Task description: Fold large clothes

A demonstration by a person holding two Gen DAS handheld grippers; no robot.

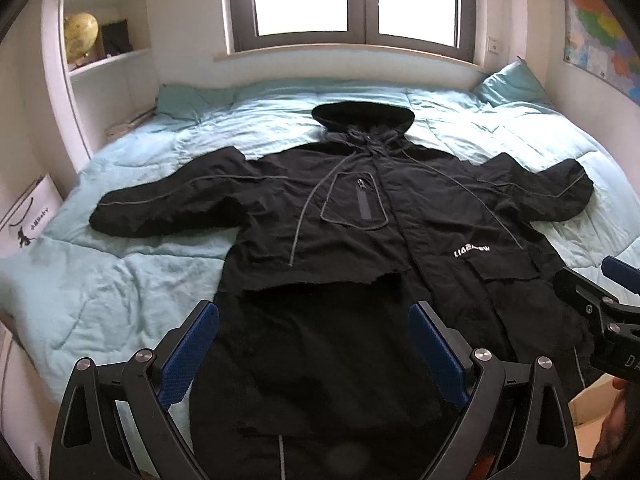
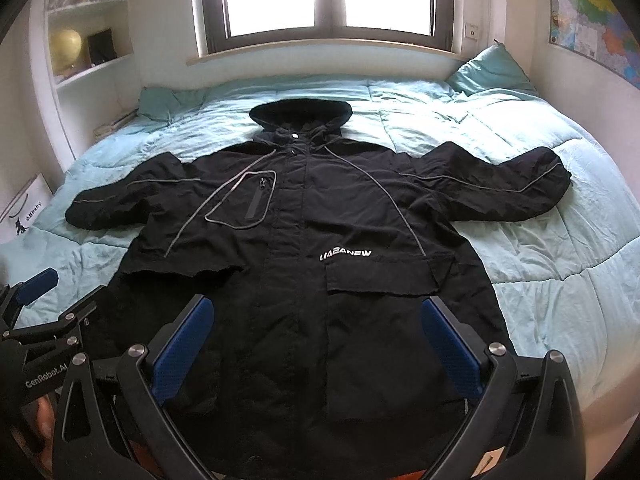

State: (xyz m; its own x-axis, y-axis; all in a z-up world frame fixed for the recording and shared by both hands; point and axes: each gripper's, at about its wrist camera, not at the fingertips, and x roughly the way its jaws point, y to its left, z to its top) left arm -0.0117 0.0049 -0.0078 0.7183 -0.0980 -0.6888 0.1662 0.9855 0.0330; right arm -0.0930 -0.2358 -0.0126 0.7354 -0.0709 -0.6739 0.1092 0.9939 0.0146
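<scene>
A large black hooded jacket with grey piping (image 2: 304, 240) is lying flat, front up, on a bed covered by a pale teal quilt (image 2: 540, 240), its sleeves spreading out to either side and its hood pointing toward the window (image 2: 320, 0). The left gripper (image 1: 314, 356) is hovering over the jacket's lower hem, fingers wide apart. The right gripper (image 2: 318, 352) is hovering beside it, fingers likewise spread and holding nothing.
</scene>
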